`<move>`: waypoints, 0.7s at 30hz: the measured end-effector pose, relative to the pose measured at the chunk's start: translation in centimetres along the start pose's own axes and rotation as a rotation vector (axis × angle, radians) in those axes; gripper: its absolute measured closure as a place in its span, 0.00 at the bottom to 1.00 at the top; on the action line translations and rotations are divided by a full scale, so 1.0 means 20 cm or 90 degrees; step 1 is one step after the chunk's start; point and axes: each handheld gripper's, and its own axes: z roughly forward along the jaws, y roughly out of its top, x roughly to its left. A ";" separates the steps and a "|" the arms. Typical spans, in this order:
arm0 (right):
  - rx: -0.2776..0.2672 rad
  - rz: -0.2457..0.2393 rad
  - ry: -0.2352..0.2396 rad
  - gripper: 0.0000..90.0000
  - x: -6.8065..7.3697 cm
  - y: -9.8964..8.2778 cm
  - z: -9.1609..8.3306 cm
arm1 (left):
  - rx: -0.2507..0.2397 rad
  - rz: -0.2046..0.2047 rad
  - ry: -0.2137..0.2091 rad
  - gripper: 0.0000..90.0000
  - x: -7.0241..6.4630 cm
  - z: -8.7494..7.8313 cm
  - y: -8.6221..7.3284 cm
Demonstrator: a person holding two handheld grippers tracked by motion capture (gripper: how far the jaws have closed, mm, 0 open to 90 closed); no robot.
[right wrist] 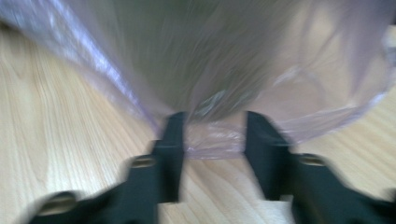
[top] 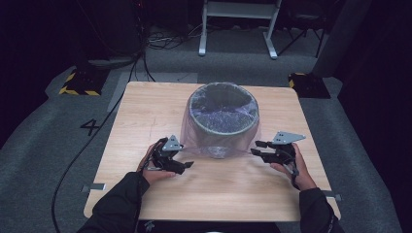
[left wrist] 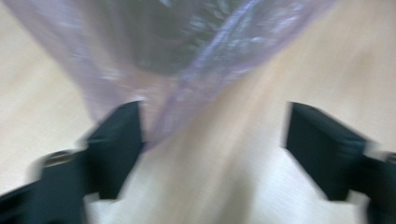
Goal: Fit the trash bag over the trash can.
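Note:
A round grey bin (top: 223, 119) stands on the wooden table (top: 214, 194), lined with a thin purple plastic bag (top: 192, 141) whose skirt hangs down outside to the tabletop. My left gripper (top: 184, 156) lies low at the bag's left hem. In the left gripper view its jaws (left wrist: 212, 116) stand wide apart, and the bag's edge (left wrist: 187, 70) brushes the left one. My right gripper (top: 255, 148) is at the bag's right hem. Its jaws (right wrist: 215, 121) stand apart with the bag's bottom edge (right wrist: 280, 93) lying loose between them, not pinched.
The bin sits at the middle of the table, toward the far edge. Bare wood lies in front of it between my forearms. Beyond the table are grey carpet, cables (top: 145, 73), yellow-black floor blocks (top: 77, 85) and a white frame's legs (top: 238, 29).

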 end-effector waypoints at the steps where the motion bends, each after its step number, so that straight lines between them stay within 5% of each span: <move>1: 0.000 0.000 0.000 0.59 0.00 0.00 0.00 | 0.001 -0.002 0.001 0.16 0.00 -0.01 -0.01; 3: -0.016 0.004 -0.003 0.48 0.00 0.02 -0.04 | 0.003 0.002 0.032 0.19 -0.03 -0.03 -0.03; 6: -0.028 0.004 -0.011 0.37 0.00 0.06 -0.09 | -0.007 -0.006 0.026 0.17 -0.05 -0.05 -0.06; 9: -0.040 0.000 -0.031 0.28 0.00 0.10 -0.12 | -0.029 0.002 0.056 0.17 -0.08 -0.08 -0.08; 16: -0.077 -0.013 -0.048 0.25 0.00 0.21 -0.21 | -0.039 -0.018 0.087 0.17 -0.07 -0.14 -0.08; 21: -0.092 -0.014 -0.060 0.26 0.00 0.29 -0.25 | -0.074 -0.067 0.092 0.17 -0.04 -0.18 -0.10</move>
